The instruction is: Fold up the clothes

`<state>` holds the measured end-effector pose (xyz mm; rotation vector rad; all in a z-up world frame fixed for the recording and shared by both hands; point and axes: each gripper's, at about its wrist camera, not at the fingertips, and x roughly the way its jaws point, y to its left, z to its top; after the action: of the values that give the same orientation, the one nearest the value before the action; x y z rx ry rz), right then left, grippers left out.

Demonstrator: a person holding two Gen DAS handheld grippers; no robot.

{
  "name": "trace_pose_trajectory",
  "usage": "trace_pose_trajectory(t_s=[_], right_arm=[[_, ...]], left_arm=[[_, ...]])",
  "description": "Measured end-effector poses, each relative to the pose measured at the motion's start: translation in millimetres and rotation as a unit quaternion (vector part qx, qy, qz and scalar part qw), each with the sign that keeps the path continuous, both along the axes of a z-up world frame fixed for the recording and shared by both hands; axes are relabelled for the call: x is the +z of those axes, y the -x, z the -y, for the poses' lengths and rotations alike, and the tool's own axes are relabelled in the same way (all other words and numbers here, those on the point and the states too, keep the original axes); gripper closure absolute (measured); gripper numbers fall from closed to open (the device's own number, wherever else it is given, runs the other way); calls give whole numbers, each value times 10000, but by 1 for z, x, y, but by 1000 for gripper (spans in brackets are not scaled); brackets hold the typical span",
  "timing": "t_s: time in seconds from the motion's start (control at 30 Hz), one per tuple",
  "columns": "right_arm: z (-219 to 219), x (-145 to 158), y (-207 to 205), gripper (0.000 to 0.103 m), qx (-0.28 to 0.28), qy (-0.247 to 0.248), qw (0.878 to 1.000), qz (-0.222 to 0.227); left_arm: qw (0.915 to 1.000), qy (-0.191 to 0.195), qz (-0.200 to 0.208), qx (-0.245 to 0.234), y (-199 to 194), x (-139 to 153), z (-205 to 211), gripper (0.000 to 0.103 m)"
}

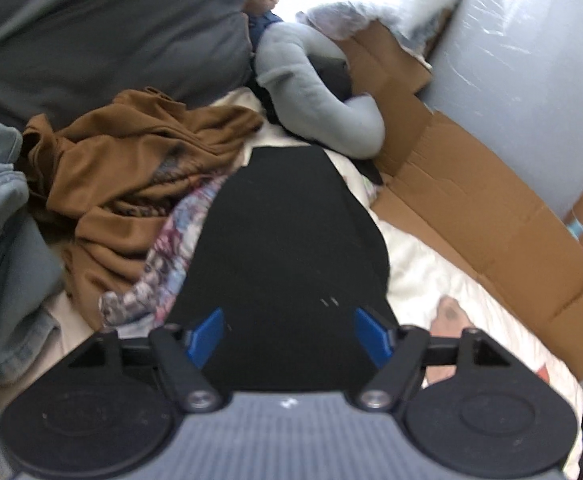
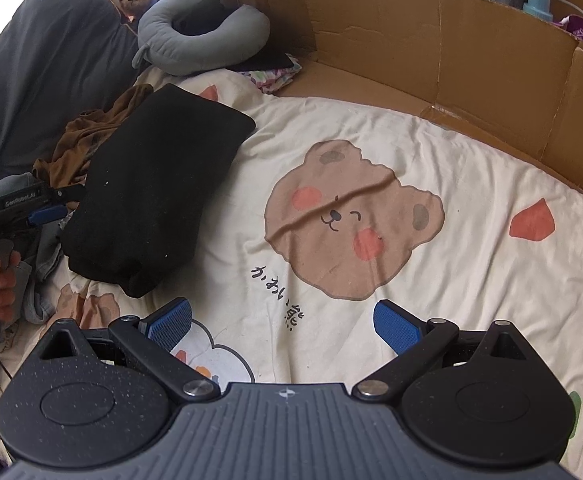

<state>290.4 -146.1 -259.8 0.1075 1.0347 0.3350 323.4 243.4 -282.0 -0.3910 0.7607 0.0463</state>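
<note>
On the bed's left side, a folded black garment point(image 2: 151, 184) lies flat on the bear-print sheet point(image 2: 431, 152), beside crumpled brown clothing point(image 1: 131, 176). Left hand-held gripper point(image 1: 289, 334) hovers over it, jaws wide. Right hand-held gripper point(image 2: 283, 326) hangs wide, empty, above the sheet.

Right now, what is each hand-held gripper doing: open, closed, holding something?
Left hand-held gripper: open, holding nothing, above the folded black garment.
Right hand-held gripper: open, empty, over the bear-print sheet.
</note>
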Motion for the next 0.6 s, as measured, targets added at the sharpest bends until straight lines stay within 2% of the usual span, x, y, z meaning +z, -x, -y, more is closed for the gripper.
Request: trace_pose_trajectory(t_s=[0.03,0.2,0.3,0.43,0.6], right_arm=[[0,-1,0,3,7,8,10000,-14],[-1,-3,2,3,68,95,9999,-45],[1,-3,2,3,68,123,9999,-31],[3,-5,1,3,52,137,9999,-33],[5,-7,1,3,39,125,9999,-58]], left_arm=[[10000,33,23,-22,-3,-3,-5,27],[9993,-298,15,-207,-22,-18,-15,27],[9992,-364,3,-143,-30,-24,-23,26],[9996,-265,93,-57,-39,-30,-39,23],[9995,250,208,-38,-48,-38,-58,20]])
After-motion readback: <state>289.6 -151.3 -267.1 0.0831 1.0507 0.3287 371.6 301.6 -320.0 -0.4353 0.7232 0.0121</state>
